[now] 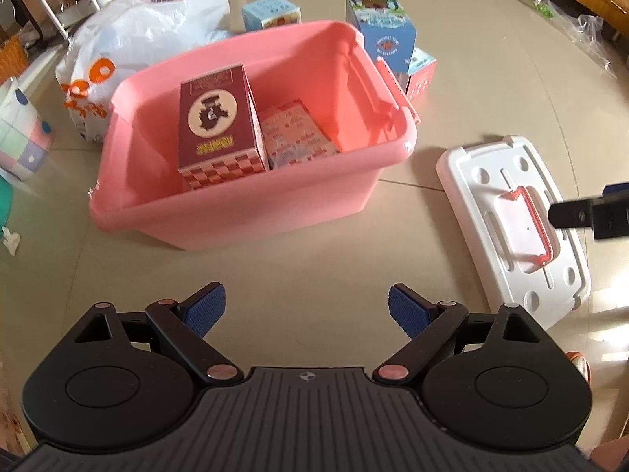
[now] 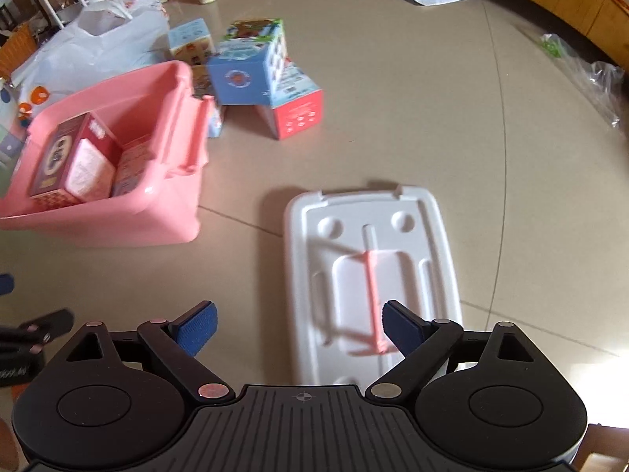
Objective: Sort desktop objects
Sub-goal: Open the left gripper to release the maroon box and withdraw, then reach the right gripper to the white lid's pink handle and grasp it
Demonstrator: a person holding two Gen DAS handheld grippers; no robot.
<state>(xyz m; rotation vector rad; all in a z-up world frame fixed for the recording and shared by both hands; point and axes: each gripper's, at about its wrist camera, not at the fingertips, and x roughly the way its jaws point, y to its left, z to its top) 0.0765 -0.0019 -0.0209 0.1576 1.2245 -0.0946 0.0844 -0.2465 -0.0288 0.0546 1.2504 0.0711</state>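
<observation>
My left gripper (image 1: 306, 306) and right gripper (image 2: 298, 326): both spread wide, empty; pink bin (image 1: 236, 212), white lid (image 2: 432, 236) on floor.

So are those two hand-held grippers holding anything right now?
No. The left hand-held gripper and right hand-held gripper both stand open, nothing between their pads; the white lid lies untouched on the floor.

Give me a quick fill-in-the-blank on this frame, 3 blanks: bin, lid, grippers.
1. The maroon box stands inside the ____ bin.
2. The white lid lies on the ____, beside the bin, not on it.
3. The left gripper and the right gripper both hold ____.

Missing words: pink; floor; nothing
</observation>
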